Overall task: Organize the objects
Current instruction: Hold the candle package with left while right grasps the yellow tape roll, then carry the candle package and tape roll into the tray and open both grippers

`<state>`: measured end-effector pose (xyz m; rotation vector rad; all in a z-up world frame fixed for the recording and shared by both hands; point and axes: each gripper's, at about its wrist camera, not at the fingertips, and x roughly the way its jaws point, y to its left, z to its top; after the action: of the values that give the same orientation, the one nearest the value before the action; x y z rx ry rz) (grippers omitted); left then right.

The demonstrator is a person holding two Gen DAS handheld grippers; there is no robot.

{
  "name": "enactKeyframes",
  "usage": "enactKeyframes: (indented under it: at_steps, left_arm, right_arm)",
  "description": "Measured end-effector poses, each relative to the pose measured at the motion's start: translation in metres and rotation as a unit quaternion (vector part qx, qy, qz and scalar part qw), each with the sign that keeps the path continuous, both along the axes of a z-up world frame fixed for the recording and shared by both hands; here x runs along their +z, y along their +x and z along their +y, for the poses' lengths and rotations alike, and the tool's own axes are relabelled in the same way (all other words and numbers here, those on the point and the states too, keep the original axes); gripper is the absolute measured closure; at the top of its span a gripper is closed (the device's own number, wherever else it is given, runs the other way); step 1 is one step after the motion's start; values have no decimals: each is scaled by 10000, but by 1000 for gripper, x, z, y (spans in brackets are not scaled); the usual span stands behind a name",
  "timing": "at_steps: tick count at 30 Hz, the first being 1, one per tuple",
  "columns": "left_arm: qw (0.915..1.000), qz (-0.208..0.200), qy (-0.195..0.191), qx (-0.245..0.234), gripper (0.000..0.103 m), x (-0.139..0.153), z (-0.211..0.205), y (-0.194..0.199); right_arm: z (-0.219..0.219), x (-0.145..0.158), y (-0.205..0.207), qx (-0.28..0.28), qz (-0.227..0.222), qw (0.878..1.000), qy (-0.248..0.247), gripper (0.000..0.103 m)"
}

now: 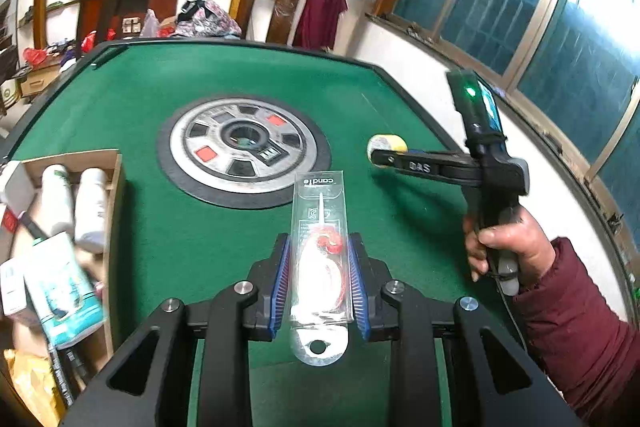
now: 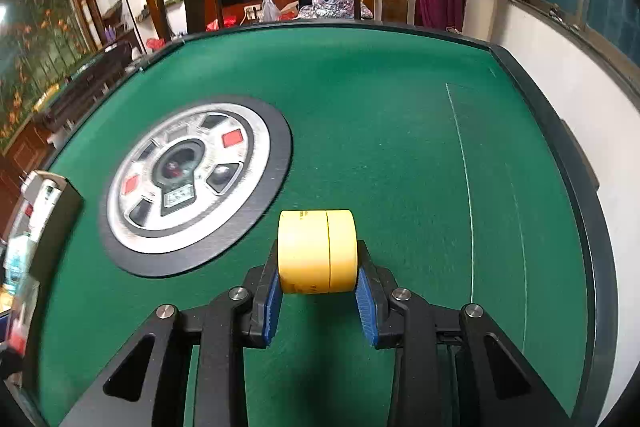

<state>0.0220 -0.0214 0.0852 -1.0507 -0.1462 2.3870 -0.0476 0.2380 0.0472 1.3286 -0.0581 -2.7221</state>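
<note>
A clear plastic pack labelled "candle" (image 1: 320,223), with a white and red item inside, is held above the green felt; my left gripper (image 1: 318,247) is shut on its sides. Two yellow tape rolls side by side (image 2: 316,251) sit between the blue pads (image 2: 273,295) of my right gripper (image 2: 317,259), which is shut on their ends low over the felt. In the left wrist view the right gripper (image 1: 382,159) shows from the side with the tape (image 1: 390,142) at its tips, held by a hand (image 1: 508,247) in a maroon sleeve.
A cardboard box (image 1: 115,187) at the table's left edge holds white bottles, a teal pouch and small cartons; it also shows as the box (image 2: 60,199). A round metal disc (image 1: 244,151) sits in the middle of the green table (image 1: 160,75). Chairs and a wall stand beyond.
</note>
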Motion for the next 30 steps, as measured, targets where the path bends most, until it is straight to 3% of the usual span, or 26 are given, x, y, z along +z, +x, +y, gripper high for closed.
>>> enactKeyframes:
  at_steps: [7, 13, 16, 23, 30]
  left_arm:
    - [9970, 205, 225, 710, 76, 24, -80, 24]
    - [9835, 72, 44, 1808, 76, 20, -186, 21]
    - [9775, -12, -139, 2105, 76, 9, -218, 13]
    - [9759, -223, -333, 2146, 76, -19, -239, -6]
    - [9777, -234, -247, 2070, 76, -30, -237, -13]
  right_arm:
    - [-40, 38, 27, 276, 249, 9992, -177, 68]
    - [-109, 57, 37, 957, 172, 9934, -605, 68]
    - [-158, 56, 33, 1312, 31, 9884, -766, 68]
    - [-298, 41, 22, 2137, -402, 9730, -777, 67]
    - [-381, 9, -11, 2360, -900, 9653, -664, 67]
